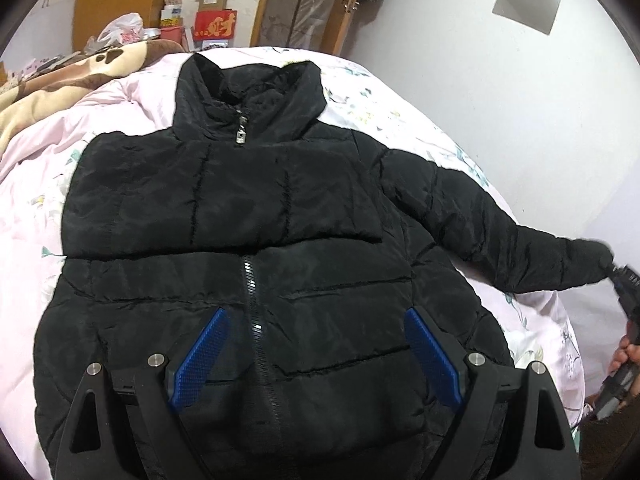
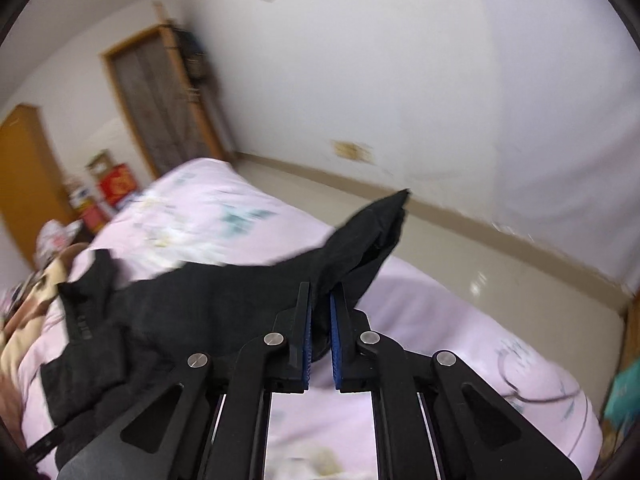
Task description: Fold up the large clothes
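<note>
Your right gripper [image 2: 320, 320] is pinching the sleeve [image 1: 520, 236] cuff. The sleeve is pointing out toward 3 o'clock from the jacket [image 1: 240, 260] lying on the bed [image 1: 400, 112]. Your left gripper [image 1: 316, 352] is hanging spread wide over the zipper [image 1: 254, 304], holding nothing.
</note>
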A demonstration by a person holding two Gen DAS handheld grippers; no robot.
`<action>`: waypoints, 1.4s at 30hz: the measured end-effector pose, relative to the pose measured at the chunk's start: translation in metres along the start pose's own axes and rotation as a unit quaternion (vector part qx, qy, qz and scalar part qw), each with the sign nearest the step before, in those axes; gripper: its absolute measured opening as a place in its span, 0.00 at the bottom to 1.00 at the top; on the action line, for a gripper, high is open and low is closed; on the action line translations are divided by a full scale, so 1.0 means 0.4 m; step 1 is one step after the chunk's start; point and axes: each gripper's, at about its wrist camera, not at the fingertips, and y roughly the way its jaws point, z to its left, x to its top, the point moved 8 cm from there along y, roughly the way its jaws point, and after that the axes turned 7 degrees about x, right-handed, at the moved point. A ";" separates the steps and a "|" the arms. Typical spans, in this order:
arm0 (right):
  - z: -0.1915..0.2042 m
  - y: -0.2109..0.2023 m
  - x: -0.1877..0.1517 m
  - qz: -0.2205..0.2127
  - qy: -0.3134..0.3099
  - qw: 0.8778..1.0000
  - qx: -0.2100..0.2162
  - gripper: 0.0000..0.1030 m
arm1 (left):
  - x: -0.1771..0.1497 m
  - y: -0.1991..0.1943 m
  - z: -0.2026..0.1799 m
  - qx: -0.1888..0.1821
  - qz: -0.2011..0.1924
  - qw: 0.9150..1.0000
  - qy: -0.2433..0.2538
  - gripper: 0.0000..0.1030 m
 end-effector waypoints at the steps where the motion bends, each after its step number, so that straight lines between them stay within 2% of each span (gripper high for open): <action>1: 0.047 -0.005 0.009 -0.003 -0.011 1.000 0.019 0.07 | 0.003 -0.003 0.010 0.001 -0.001 1.000 -0.005 0.88; 6: 0.259 0.009 0.002 0.005 -0.073 0.993 0.091 0.07 | 0.018 -0.021 0.072 -0.001 -0.006 1.000 -0.028 0.88; 11: 0.473 0.045 -0.068 0.032 -0.127 0.979 0.160 0.07 | 0.031 -0.032 0.156 0.009 -0.013 0.998 -0.053 0.88; 15: 0.612 0.087 -0.162 0.071 -0.157 0.964 0.202 0.07 | 0.030 -0.038 0.218 0.014 -0.017 0.997 -0.070 0.88; 17: 0.683 0.104 -0.221 0.092 -0.183 0.953 0.223 0.07 | 0.029 -0.035 0.251 0.016 -0.017 0.997 -0.078 0.88; 21: 0.773 0.145 -0.333 0.137 -0.217 0.934 0.249 0.07 | 0.019 -0.019 0.309 0.015 -0.012 0.995 -0.098 0.88; 24: 0.808 0.186 -0.419 0.173 -0.249 0.921 0.247 0.07 | 0.017 0.002 0.333 0.008 -0.001 0.994 -0.112 0.88; 27: 0.831 0.221 -0.501 0.212 -0.255 0.907 0.259 0.07 | 0.021 0.022 0.341 -0.007 0.004 0.992 -0.122 0.87; 31: 0.825 0.243 -0.557 0.240 -0.253 0.899 0.264 0.08 | 0.023 0.044 0.342 -0.011 0.010 0.992 -0.124 0.87; 33: 0.822 0.246 -0.567 0.252 -0.249 0.896 0.267 0.10 | 0.028 0.059 0.335 -0.030 0.016 0.990 -0.133 0.87; 35: 0.810 0.238 -0.564 0.257 -0.242 0.894 0.275 0.25 | 0.035 0.078 0.319 -0.038 0.025 0.990 -0.136 0.87; 36: 0.805 0.233 -0.559 0.256 -0.237 0.895 0.277 0.29 | 0.038 0.082 0.309 -0.042 0.025 0.990 -0.133 0.87; 38: 0.787 0.220 -0.538 0.245 -0.225 0.901 0.280 0.42 | 0.049 0.108 0.274 -0.059 0.033 0.990 -0.128 0.87; 40: 0.759 0.203 -0.514 0.237 -0.205 0.905 0.288 0.51 | 0.055 0.137 0.242 -0.078 0.045 0.987 -0.130 0.87; 42: 0.726 0.186 -0.491 0.230 -0.191 0.909 0.290 0.52 | 0.059 0.173 0.206 -0.084 0.065 0.987 -0.122 0.87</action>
